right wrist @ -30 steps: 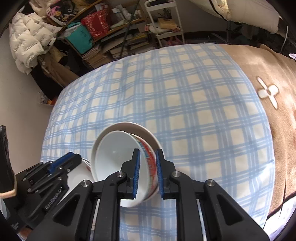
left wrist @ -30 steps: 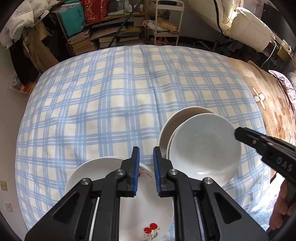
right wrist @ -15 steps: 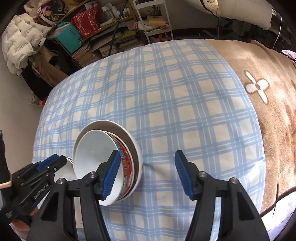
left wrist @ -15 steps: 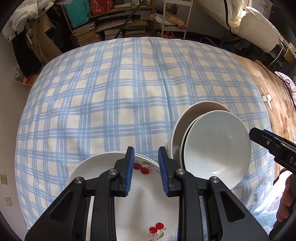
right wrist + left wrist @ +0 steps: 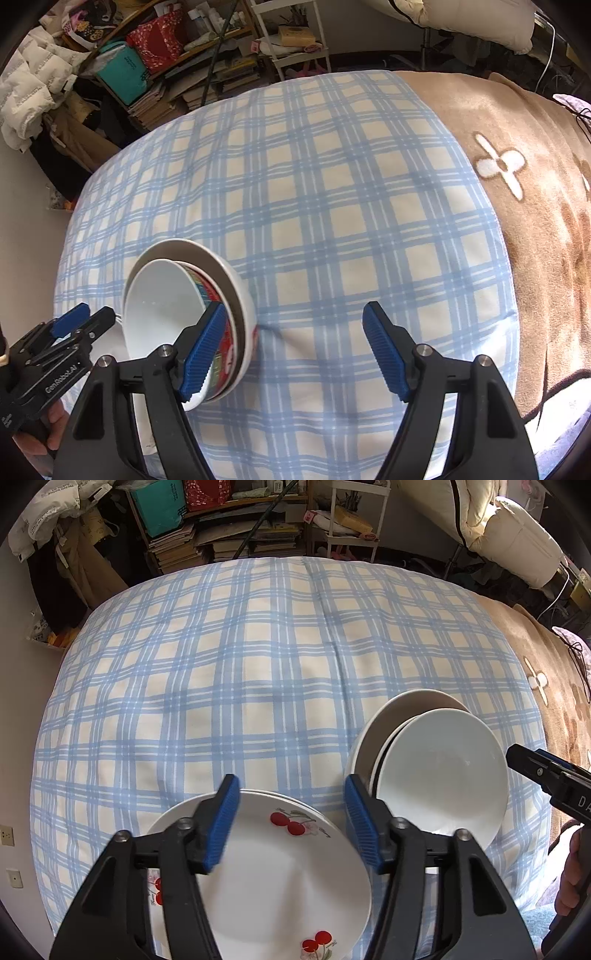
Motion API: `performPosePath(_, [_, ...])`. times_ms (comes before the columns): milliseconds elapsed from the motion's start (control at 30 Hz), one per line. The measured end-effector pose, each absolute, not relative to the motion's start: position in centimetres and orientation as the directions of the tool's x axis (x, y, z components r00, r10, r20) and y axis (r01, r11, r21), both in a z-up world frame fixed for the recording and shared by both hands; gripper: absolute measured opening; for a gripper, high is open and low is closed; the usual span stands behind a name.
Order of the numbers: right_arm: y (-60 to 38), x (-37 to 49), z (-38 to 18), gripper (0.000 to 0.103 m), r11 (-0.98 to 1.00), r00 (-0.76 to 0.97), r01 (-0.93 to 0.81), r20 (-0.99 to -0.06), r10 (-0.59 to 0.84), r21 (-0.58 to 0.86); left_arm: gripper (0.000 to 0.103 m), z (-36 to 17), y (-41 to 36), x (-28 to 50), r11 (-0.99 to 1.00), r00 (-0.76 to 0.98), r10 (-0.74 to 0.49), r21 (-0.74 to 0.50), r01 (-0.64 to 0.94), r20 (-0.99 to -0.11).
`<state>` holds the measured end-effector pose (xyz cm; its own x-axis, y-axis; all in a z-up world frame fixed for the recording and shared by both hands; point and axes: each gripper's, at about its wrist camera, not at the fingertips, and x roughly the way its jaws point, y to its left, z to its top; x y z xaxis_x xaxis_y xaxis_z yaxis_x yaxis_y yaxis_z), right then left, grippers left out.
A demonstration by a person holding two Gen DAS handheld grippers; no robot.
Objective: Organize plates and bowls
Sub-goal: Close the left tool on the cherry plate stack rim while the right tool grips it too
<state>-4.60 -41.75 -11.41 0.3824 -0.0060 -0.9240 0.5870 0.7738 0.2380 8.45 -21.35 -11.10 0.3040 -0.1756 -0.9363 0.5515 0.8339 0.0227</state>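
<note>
Both tools have spread wide, releasing plates (image 5: pixel 280 882) and bowls (image 5: pixel 177 314).

Black hand-held gripper (image 5: pixel 291 825), ribbed blue pads (image 5: pixel 224 825), silver screws

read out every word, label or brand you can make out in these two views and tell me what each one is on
"GenRobot.AI": on the black body of the left hand-held gripper, seen in the right wrist view.
"DA", cut off by the frame edge: on the right hand-held gripper, seen in the left wrist view.
Small script beside the cherries on the cherry plate: too small to read.
Print on the teal box, the red bag and the white bag: blurred, unreadable.
</note>
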Motion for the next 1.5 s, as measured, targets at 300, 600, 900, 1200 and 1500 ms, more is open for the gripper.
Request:
performPosePath(300, [-42.4,-4.8,-12.2,0.088,0.758,0.369,0.604,-0.930,0.008,0.246,0.080,-11.6,-21.4,8.8,0.836,0.331,-0.144,0.065,0.545,-0.932])
performPosePath(600, [-42.4,-4.3,-12.9,0.088,0.767,0.346,0.593,-0.938,0.033,0.245,0.081,-12.1,-21.8,8.9,0.826,0.315,-0.149,0.057,0.561,-0.937])
performPosePath(900, [-42.5,-3.8,-13.6,0.088,0.769,0.330,0.595,-0.944,0.029,0.232,0.081,-12.9,-22.3,8.7,0.818,0.312,-0.122,0.083,0.570,-0.942])
performPosePath(1200, [-42.4,-3.5,-14.0,0.088,0.763,0.330,0.593,-0.942,0.061,0.257,0.081,-13.0,-22.3,8.9,0.819,0.302,-0.117,0.081,0.569,-0.946])
performPosePath(1500, [-42.2,-3.6,-13.9,0.088,0.772,0.321,0.583,-0.945,0.066,0.252,0.081,-13.0,-22.5,8.7,0.809,0.318,-0.100,0.109,0.577,-0.943])
